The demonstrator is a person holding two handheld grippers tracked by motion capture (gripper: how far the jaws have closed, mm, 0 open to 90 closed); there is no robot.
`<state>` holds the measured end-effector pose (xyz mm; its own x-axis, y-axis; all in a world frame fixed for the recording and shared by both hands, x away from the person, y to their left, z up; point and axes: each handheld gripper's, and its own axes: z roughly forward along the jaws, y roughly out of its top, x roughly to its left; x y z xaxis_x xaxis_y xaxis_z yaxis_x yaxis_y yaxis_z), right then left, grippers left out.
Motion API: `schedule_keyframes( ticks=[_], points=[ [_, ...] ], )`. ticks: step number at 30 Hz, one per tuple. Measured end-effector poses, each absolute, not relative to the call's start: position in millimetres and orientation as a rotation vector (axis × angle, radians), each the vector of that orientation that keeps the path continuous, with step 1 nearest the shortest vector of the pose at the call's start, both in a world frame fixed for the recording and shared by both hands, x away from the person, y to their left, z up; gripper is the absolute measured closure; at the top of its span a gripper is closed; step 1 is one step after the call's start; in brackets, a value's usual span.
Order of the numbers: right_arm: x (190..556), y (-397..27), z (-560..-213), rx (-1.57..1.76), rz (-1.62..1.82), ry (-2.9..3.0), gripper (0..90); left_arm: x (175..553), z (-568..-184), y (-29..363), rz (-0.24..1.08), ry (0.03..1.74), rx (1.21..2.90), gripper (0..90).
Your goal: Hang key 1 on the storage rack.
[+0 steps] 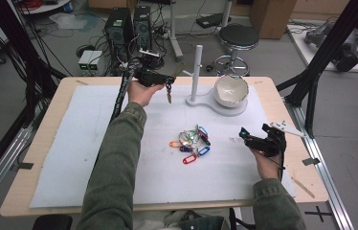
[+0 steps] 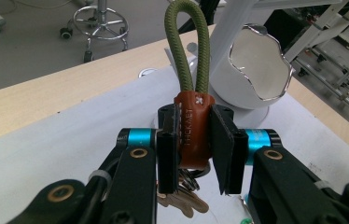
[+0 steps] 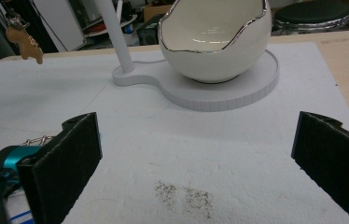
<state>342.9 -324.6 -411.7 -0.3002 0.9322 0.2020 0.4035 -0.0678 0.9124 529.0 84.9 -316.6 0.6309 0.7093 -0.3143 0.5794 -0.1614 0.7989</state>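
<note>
The left tongs point(image 2: 195, 140) are clamped on the brown leather sleeve point(image 2: 193, 133) of a keychain, the two black pads pressing its sides. An olive green cord loop point(image 2: 186, 46) rises out of the sleeve's top, and below the pads a metal ring and tan keys point(image 2: 182, 198) hang down. In the high view the left tongs point(image 1: 167, 81) are held above the far part of the desk, the keys point(image 1: 169, 97) dangling clear of the white mat point(image 1: 72, 143), just left of the white post point(image 1: 197, 72).

That post stands on a flat white base point(image 1: 201, 101) that also carries a white egg-shaped bowl point(image 1: 231, 90) with a jagged silver-edged rim. In the left gripper view the bowl point(image 2: 256, 70) sits just beyond the cord loop, to its right.

The right tongs point(image 1: 242, 135) rest low near the right edge of the mat with their pads wide apart and nothing between them. In the right gripper view the right tongs point(image 3: 196, 154) frame bare mat with a smudge of dark specks point(image 3: 184, 196), and farther off stand the bowl point(image 3: 214, 42) and post point(image 3: 114, 32); the hanging keys point(image 3: 25, 44) show at upper left.

Between the two hands, near the middle of the mat, lies a heap of coloured key tags point(image 1: 191, 143) in red, blue, orange and green on metal rings, well apart from the held keychain. The pale wooden desk point(image 1: 38, 143) borders the mat all round. Beyond it on the floor stand a black stool point(image 1: 238, 38) and computer towers point(image 1: 119, 28).
</note>
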Motion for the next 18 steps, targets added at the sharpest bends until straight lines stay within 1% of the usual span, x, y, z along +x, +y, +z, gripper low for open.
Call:
schedule_keyframes(
  ticks=[11,18],
  points=[
    [343.3,-325.1,-411.9,1.432,1.358,1.709,0.6,531.8,-322.9,81.2,0.13,1.029,1.835,72.9],
    [342.9,-325.2,-411.9,1.435,1.359,1.711,0.6,533.4,-330.0,73.6,0.105,1.024,1.861,72.9]
  ],
)
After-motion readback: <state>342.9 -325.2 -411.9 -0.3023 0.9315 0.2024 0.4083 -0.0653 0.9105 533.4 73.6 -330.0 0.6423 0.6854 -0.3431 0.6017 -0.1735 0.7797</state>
